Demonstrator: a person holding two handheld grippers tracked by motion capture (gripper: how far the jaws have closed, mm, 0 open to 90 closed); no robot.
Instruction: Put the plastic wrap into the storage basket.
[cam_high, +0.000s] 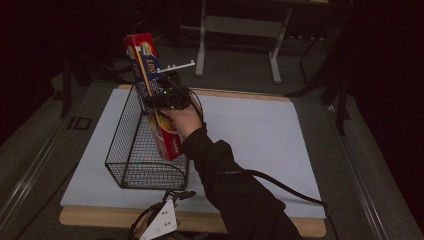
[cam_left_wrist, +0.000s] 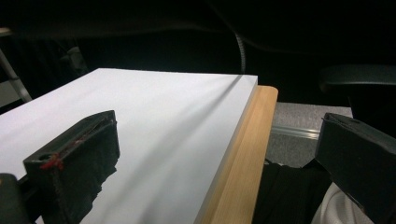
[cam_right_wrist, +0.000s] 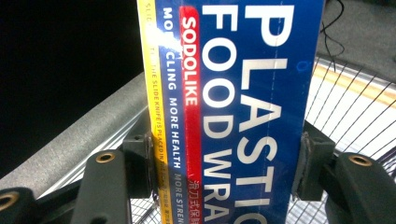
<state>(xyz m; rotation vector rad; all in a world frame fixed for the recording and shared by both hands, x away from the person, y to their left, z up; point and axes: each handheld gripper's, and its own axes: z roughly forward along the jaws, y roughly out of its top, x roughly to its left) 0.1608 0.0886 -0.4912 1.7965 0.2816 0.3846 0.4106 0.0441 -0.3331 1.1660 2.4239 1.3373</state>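
The box of plastic wrap (cam_high: 152, 95) stands tilted in the wire basket (cam_high: 131, 150) at the worktop's (cam_high: 260, 130) left, gripped by the right tongs (cam_high: 165, 97). Top-heavy, it could topple out or tip the basket on release. The left tongs (cam_left_wrist: 205, 154) gape empty at the near edge.

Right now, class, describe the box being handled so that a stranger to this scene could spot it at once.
Start at the pale mat on the wooden table, then find the black wire basket at its left. Tilted over that basket, clamped in the right gripper, is a long, narrow plastic food wrap box: blue, red and yellow with white lettering, the one colourful thing here.
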